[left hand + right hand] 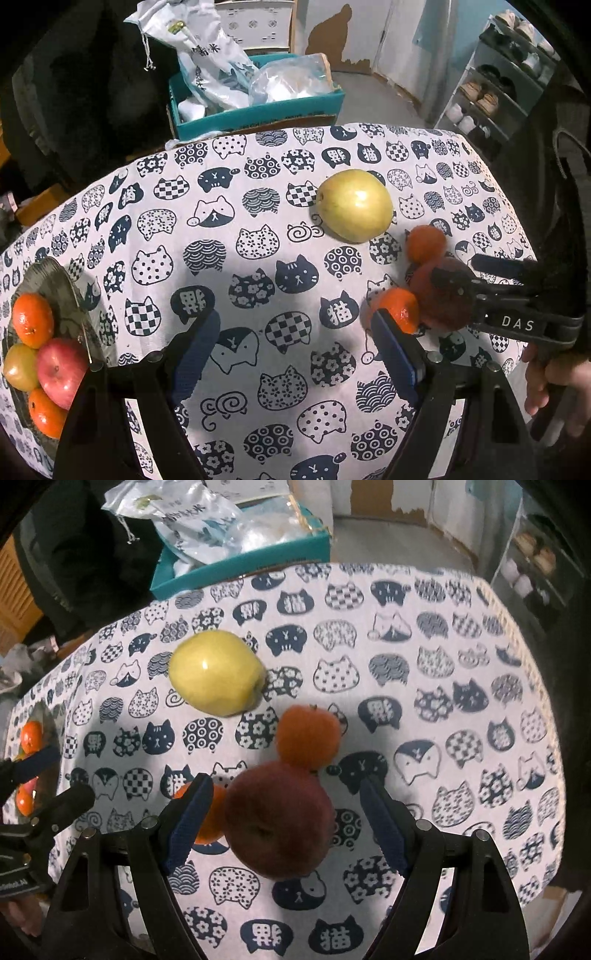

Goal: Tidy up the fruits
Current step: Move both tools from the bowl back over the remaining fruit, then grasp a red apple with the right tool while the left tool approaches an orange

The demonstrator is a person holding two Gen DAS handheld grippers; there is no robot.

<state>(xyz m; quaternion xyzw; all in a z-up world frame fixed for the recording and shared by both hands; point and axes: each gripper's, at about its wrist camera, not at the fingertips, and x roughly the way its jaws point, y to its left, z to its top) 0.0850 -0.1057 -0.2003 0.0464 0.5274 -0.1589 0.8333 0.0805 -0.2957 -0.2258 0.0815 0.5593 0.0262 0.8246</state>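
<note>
Four fruits already sit in the plate (55,275) at the far left, so sorting looks about half done. Left tongs (295,343) hang wide and empty over the surface (258,206). Next over, the yellow apple (354,205) and two tangerines wait loose. Right tongs (286,819) are spread wide around the red apple (279,818), pads not touching yet, reaching in low from the right. Next move is probably a squeeze, without nudging the near tangerine (210,812).

A lived-in home: cat-print tablecloth (258,229), shoe rack (495,88), box of bags (255,107) behind.
</note>
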